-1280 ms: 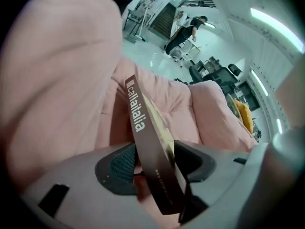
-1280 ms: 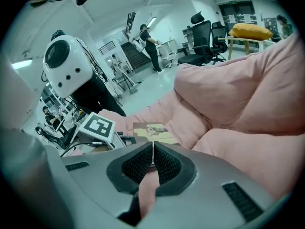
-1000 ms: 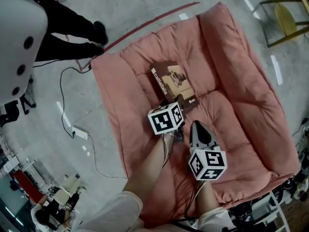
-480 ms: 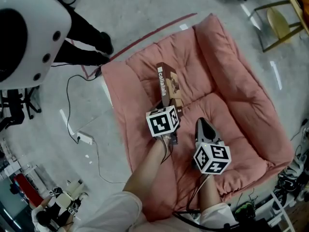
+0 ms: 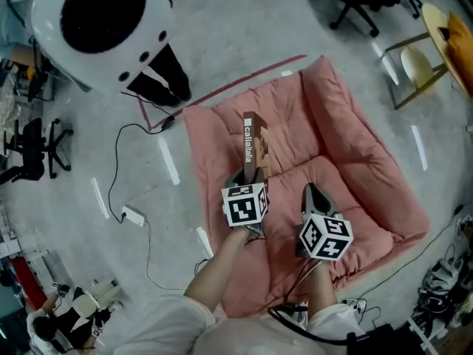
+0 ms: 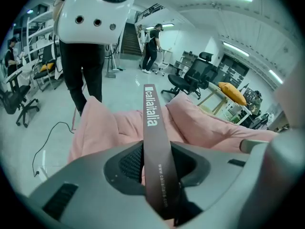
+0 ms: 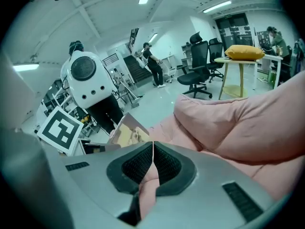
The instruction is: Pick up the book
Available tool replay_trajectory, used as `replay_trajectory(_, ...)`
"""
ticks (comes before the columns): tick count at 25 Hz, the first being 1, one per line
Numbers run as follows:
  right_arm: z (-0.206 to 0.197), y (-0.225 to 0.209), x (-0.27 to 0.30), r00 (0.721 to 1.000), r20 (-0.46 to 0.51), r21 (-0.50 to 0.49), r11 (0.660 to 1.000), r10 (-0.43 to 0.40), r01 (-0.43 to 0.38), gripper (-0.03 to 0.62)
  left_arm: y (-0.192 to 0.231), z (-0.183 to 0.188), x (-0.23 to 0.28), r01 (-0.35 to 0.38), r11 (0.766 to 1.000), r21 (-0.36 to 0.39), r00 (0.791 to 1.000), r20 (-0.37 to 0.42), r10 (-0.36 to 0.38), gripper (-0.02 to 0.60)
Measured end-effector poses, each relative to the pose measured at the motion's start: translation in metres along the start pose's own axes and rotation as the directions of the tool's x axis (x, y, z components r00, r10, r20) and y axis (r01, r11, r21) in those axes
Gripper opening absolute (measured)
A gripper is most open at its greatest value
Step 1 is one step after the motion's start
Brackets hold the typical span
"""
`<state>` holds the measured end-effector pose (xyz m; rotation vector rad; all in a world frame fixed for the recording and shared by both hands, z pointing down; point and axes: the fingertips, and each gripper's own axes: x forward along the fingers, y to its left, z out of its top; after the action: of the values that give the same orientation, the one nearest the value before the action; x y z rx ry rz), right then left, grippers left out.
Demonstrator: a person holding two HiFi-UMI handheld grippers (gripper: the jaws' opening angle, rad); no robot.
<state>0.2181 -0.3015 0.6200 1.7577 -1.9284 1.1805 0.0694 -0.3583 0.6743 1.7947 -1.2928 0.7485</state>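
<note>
Two claws were up over the pink cushion [image 5: 347,146], and only one had the goods: the left claw [image 5: 249,177] was clenched on the book [image 5: 255,148], pads pressed in on either side of it. In the left gripper view the dark spine [image 6: 152,128] ran straight up between that claw's jaws, white lettering readable along it, with the cushion [image 6: 95,123] spread out behind. From the head view the book stood on edge, spine towards the camera, held above the middle of the cushion. The right claw [image 5: 311,192] hung just beside it, to the right, clenched on nothing. In the right gripper view its jaws met in a thin line, with only pink fabric [image 7: 238,123] beyond them. The book's pale cover [image 7: 126,133] showed off to the left there, next to the left claw's marker cube [image 7: 59,128]. Out on the grey floor [image 5: 74,161] lay a power strip [image 5: 133,215], well apart from the cushion, and a white domed shell [image 5: 103,21] stood near the cushion's far corner
</note>
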Motion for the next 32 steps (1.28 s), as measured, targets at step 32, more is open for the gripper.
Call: replay_trajectory(32,0.01,0.142,-0.123,0.984,0.062,-0.251,0.956,0.169,-0.149,0.031,0.028,0.018,-0.258,-0.017,1.0,-0.016,0.93,0.367,0.022,0.144)
